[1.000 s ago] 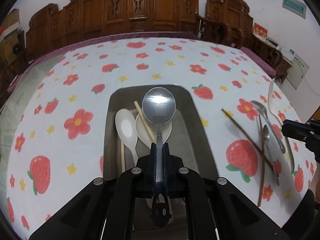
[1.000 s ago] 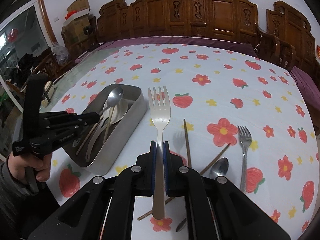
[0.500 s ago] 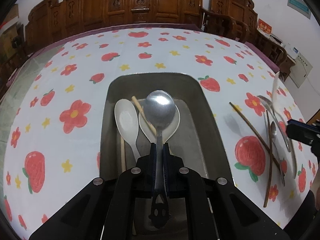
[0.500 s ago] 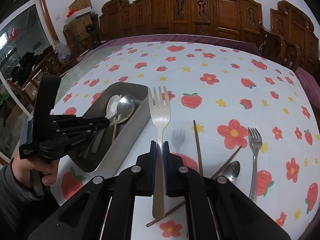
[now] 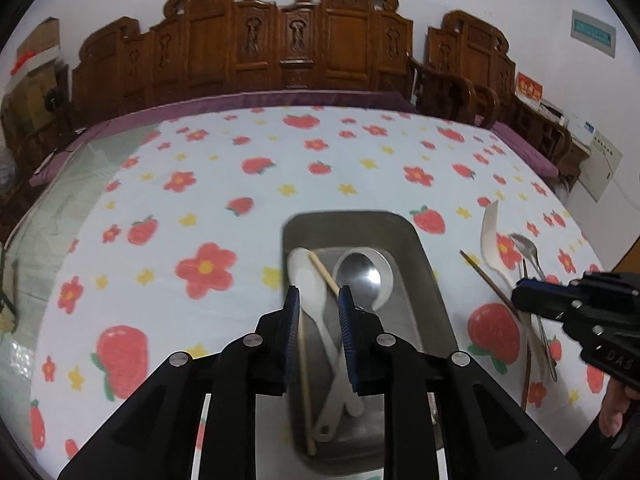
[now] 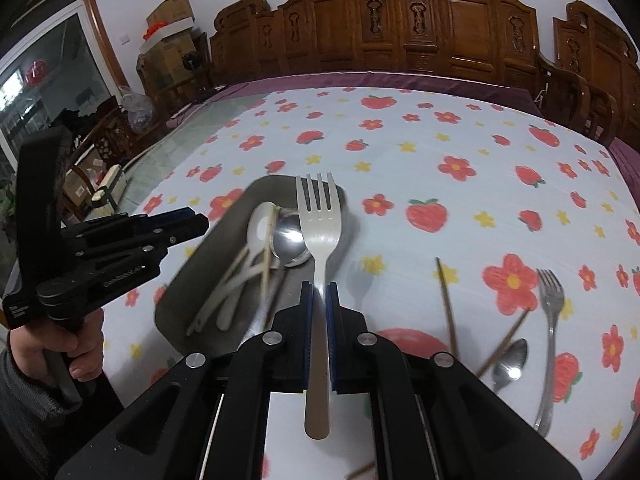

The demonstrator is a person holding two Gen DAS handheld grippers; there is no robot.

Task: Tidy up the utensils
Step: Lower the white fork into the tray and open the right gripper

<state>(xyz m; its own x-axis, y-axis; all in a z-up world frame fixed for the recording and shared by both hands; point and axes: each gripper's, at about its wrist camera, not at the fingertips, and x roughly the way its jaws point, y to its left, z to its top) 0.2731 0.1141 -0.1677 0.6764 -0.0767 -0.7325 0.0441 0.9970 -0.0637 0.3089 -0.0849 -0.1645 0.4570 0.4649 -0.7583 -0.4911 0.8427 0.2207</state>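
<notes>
The metal spoon (image 5: 362, 276) lies in the tray (image 5: 432, 292) on the counter (image 5: 240, 168), and my left gripper (image 5: 319, 312) is opening above it, empty. My right gripper (image 6: 319, 308) is clamped on the fork (image 6: 320, 224) over the tray's edge.

Your left gripper (image 5: 319, 312) angles downward, its jaws opening and empty. Your right gripper (image 6: 319, 300) tilts down too, clamped tight.

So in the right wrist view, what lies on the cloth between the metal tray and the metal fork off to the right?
Two dark chopsticks, crossing, and a small metal spoon lie between the metal tray and the metal fork; the right wrist view shows it.
</notes>
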